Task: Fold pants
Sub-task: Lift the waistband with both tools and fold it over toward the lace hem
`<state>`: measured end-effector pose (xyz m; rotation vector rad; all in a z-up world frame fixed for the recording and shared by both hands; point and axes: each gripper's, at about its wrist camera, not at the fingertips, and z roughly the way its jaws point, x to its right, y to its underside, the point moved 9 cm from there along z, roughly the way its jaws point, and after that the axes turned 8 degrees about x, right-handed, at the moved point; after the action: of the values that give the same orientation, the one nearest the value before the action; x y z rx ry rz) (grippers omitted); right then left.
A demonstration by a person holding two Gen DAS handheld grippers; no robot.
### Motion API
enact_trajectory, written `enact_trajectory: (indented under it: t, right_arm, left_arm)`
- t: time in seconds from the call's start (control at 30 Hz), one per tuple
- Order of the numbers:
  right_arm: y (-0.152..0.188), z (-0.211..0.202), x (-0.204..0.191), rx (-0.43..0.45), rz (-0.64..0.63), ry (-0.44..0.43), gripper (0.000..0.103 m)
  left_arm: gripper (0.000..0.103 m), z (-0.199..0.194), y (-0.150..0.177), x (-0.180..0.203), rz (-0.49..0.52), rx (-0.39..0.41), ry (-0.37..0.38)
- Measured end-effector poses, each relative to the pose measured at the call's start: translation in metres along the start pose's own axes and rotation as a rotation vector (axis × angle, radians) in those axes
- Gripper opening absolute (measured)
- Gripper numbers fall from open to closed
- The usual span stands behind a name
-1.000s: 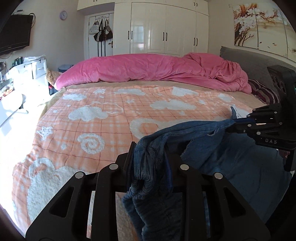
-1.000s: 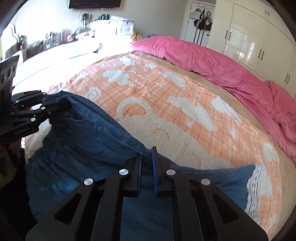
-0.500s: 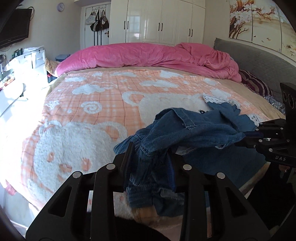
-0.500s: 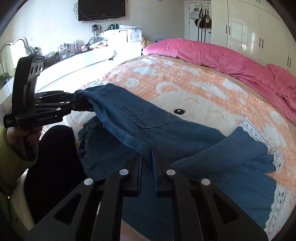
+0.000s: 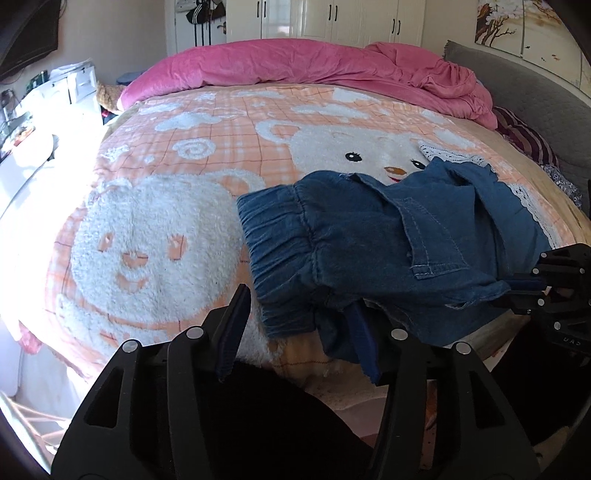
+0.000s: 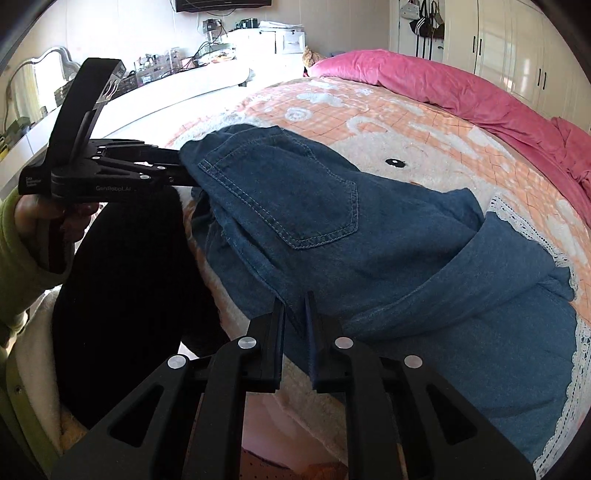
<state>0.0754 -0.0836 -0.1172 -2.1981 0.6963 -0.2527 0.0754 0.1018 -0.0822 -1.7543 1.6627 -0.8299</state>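
Note:
Blue denim pants (image 5: 388, 251) with white lace hems lie on the near edge of the bed; they fill the middle of the right wrist view (image 6: 369, 240), back pocket up. My left gripper (image 5: 295, 325) is open, its fingers spread beside the elastic waistband, the right finger under the cloth. It also shows in the right wrist view (image 6: 177, 166) at the waistband corner. My right gripper (image 6: 294, 314) is shut on the pants' edge; it also shows in the left wrist view (image 5: 517, 291) at the far right.
The pants rest on an orange and white bear blanket (image 5: 166, 229). A pink duvet (image 5: 314, 62) lies bunched along the far side. A white desk (image 6: 177, 88) stands on the left, wardrobes (image 5: 332, 18) behind. The bed edge and the person's dark clothing are just below the grippers.
Both grippers have pulled the pants back and down onto the near edge of the bed. My left gripper has opened and let go of the waistband. The right stays shut.

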Motion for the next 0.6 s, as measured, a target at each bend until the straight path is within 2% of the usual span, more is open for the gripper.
enact_trajectory:
  t: [0.07,0.13,0.3,0.4,0.47,0.53,0.6]
  right_arm:
    - [0.004,0.002,0.0,-0.009,0.029,-0.016,0.012]
    - [0.005,0.001,-0.002,-0.008,0.032,-0.036,0.012]
    - [0.008,0.002,-0.009,-0.024,0.012,-0.059,0.012]
    - [0.013,0.005,-0.008,-0.04,0.039,-0.082,0.012]
    - [0.015,0.007,-0.008,-0.049,0.047,-0.094,0.013]
    - [0.017,0.006,-0.012,-0.059,0.055,-0.116,0.021]
    - [0.017,0.004,-0.011,-0.064,0.074,-0.126,0.027]
  left_arm:
    - [0.056,-0.003,0.005,-0.007,-0.032,-0.018,-0.002]
    - [0.056,-0.011,0.008,-0.014,-0.059,-0.025,-0.004]
    - [0.056,-0.045,-0.007,-0.021,-0.058,0.034,-0.059]
    - [0.056,-0.05,-0.023,-0.006,-0.103,0.055,0.021]
    - [0.054,-0.039,-0.032,0.015,-0.107,0.035,0.079]
    - [0.052,-0.026,-0.039,0.041,-0.097,0.031,0.157]
    - [0.044,-0.008,-0.038,0.057,-0.054,-0.002,0.147]
